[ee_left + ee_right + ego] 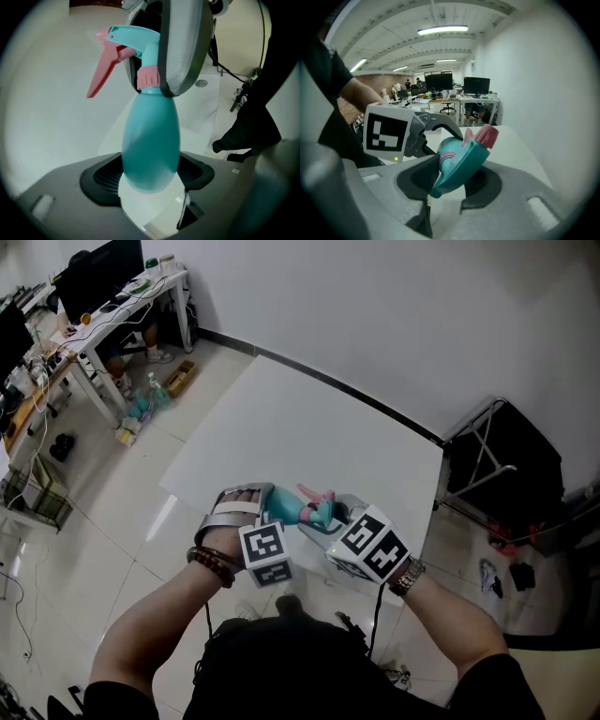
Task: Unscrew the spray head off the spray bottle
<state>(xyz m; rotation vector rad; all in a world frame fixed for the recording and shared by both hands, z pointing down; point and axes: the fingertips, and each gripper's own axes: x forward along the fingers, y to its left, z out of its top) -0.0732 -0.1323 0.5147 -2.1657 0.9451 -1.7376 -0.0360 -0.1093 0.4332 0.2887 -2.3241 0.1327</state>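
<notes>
1. Left gripper [149,185] was clenched round the teal spray bottle [151,140] body, bracing it in the air above the white table's [309,427] near edge.
2. Right gripper [450,187] was clamped on the spray head [464,157], probably for twisting; head not yet off.

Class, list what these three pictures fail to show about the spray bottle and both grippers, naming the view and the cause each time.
- Pink collar: left gripper view, partly behind a grey jaw of the right gripper; how far unscrewed, unclear.
- Bottle body: head view, mostly covered by the left gripper; right gripper view, mostly behind the spray head.
- Its fill level: opaque teal wall, every view.
- Desk items: head view, too small.
</notes>
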